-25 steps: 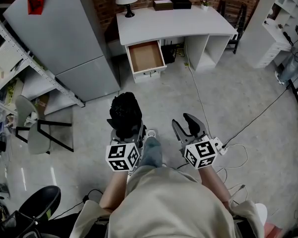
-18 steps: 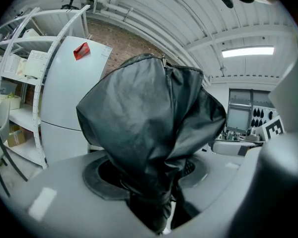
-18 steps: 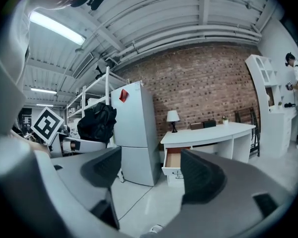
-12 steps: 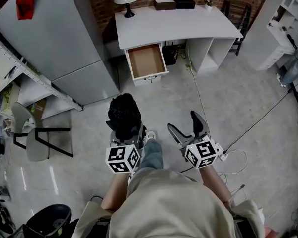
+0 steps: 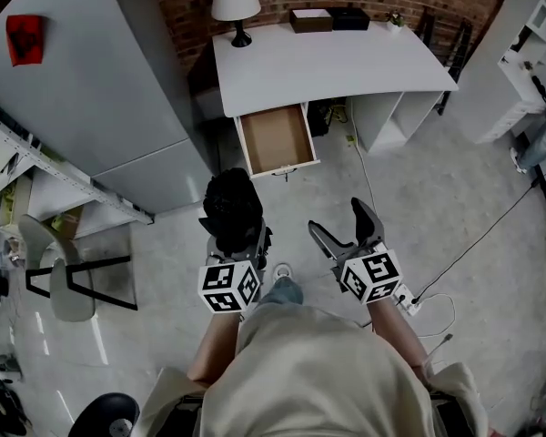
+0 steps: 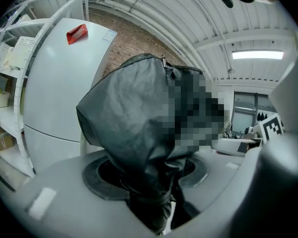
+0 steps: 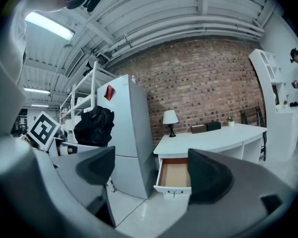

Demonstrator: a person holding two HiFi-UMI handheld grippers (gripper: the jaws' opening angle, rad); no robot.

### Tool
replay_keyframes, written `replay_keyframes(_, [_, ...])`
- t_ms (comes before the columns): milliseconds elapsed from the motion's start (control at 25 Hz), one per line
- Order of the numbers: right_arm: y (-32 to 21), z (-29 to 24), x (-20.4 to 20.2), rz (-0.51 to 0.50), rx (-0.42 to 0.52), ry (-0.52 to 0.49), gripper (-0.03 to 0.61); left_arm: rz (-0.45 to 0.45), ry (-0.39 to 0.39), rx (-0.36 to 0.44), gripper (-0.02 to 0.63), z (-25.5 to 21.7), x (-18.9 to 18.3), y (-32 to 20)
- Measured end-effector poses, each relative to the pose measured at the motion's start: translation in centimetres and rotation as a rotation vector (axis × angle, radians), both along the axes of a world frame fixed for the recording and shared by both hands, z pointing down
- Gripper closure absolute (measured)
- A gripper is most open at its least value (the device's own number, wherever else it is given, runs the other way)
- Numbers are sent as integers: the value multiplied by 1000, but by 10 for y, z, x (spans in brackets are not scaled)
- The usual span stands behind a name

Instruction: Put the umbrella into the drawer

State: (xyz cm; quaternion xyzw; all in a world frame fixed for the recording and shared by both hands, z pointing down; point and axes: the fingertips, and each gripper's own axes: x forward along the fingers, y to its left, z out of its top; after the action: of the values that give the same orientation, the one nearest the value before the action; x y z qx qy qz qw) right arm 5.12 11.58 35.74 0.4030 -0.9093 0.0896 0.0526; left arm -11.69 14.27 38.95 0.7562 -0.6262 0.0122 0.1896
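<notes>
A folded black umbrella (image 5: pixel 230 209) stands up out of my left gripper (image 5: pixel 237 239), which is shut on its lower end. In the left gripper view the umbrella (image 6: pixel 139 128) fills the middle and hides the space between the jaws. My right gripper (image 5: pixel 337 218) is held beside it, its jaws opening wide with nothing between them. Ahead, the open drawer (image 5: pixel 276 139) with a bare brown bottom juts from the white desk (image 5: pixel 328 57). The right gripper view shows the drawer (image 7: pixel 175 175) straight ahead between the jaws and the umbrella (image 7: pixel 94 125) at left.
A grey fridge (image 5: pixel 100 89) stands left of the desk. A lamp (image 5: pixel 235 3) and two boxes sit on the desktop. A chair (image 5: pixel 68 271) and metal shelving are at left. A cable (image 5: pixel 373 189) runs across the floor to a power strip (image 5: pixel 405 299). White shelves stand at right.
Both grippers and the person have moved forward toward the desk, and the drawer is nearer. The right jaws have spread wider. The left still holds the umbrella.
</notes>
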Motion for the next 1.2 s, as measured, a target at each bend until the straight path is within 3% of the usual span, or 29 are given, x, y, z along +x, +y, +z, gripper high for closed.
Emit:
replay_keyframes(240, [-67, -4, -34, 12, 4, -3, 149, 39, 4, 11, 365, -3, -26, -70])
replay_keyframes(520, [-107, 2, -48, 44, -15, -3, 147, 75, 0, -7, 365, 8, -41, -123])
replay_keyframes(920, [-138, 36, -36, 79, -95, 8, 147, 135, 16, -25, 365, 34, -27, -182])
replay_keyframes(1200, [-185, 67, -24, 62, -170, 8, 147, 176, -33, -45, 365, 63, -6, -241])
